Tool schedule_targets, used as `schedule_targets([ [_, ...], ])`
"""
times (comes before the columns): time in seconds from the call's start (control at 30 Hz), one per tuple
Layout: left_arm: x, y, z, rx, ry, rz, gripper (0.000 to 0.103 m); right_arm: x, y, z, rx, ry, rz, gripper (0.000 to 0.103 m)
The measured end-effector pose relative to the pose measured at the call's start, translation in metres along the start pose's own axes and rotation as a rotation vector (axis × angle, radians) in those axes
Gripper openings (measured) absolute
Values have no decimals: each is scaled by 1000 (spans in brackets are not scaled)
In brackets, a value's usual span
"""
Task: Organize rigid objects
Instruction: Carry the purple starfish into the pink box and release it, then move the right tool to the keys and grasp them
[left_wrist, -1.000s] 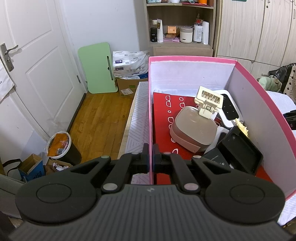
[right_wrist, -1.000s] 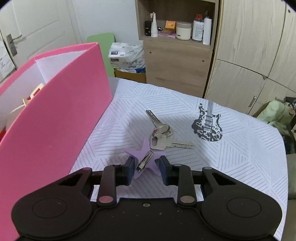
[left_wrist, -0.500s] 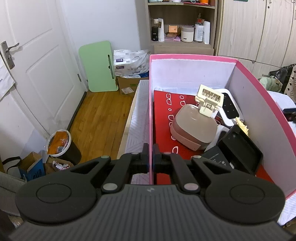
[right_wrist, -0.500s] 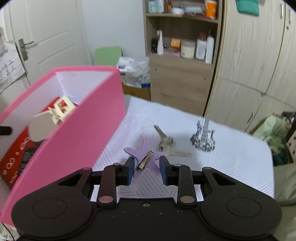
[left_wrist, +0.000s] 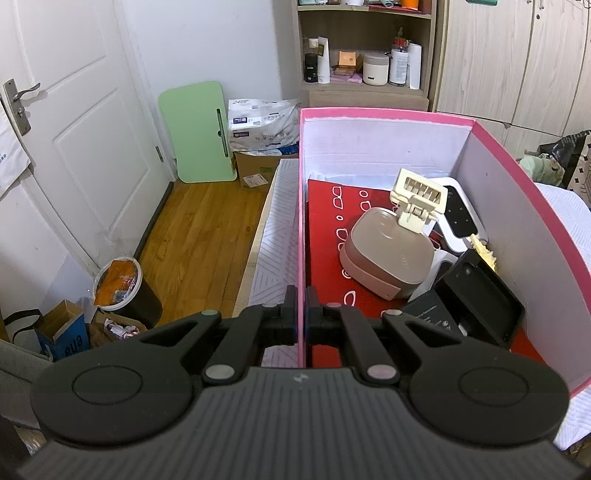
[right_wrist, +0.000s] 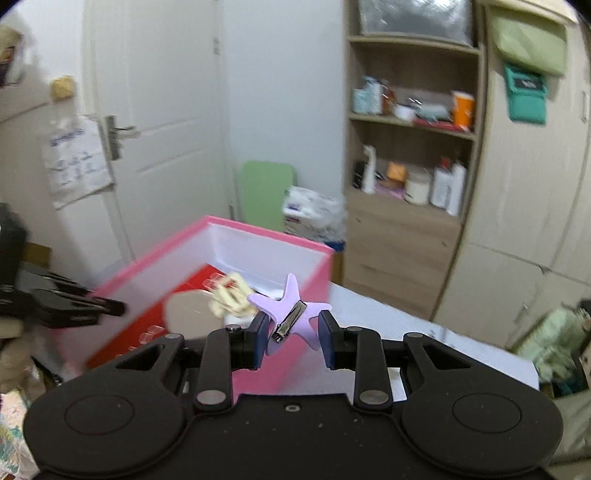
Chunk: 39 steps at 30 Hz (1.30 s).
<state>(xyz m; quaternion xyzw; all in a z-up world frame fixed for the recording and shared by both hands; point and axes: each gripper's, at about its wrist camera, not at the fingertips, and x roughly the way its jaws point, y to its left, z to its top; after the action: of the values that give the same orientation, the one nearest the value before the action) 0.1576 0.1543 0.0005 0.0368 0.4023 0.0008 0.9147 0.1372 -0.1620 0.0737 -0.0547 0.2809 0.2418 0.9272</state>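
**A:** What does the camera on your left hand show?

**B:** My left gripper (left_wrist: 301, 320) is pressed together on the near left wall of the pink box (left_wrist: 546, 206), one finger inside and one outside. The box is open at the top, with white inner walls and a red floor with white marks. Inside lie a beige case (left_wrist: 384, 258), a cream clip (left_wrist: 419, 201) leaning on top of it, a white device (left_wrist: 460, 212) with a black panel behind, and a black tray (left_wrist: 480, 295) tilted against the right wall. The box stands on a white patterned cloth (left_wrist: 273, 240). To the left, lower down, are a wooden floor, a white door (left_wrist: 74, 129), a green board (left_wrist: 199, 129) leaning on the wall, and a bin (left_wrist: 118, 286).

**A:** And the right hand's camera?

**B:** This view is blurred. My right gripper (right_wrist: 291, 334) pinches a purple star hair clip (right_wrist: 290, 312), its metal clasp facing me and its arms sticking up past the fingertips. The star is in the air, just above the pink box's near right rim. Beyond it I see the red floor, the beige case and the cream clip. The left gripper shows at the left edge, dark, on the box's far wall. Shelves (right_wrist: 410, 147) with bottles and jars stand behind, beside pale cupboard doors.
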Motion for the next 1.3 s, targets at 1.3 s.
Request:
schedule_targets([
  [1.3,-10,3,-5,-3,-68,-24,2,23,-58,-51,99,-5,-97,72],
])
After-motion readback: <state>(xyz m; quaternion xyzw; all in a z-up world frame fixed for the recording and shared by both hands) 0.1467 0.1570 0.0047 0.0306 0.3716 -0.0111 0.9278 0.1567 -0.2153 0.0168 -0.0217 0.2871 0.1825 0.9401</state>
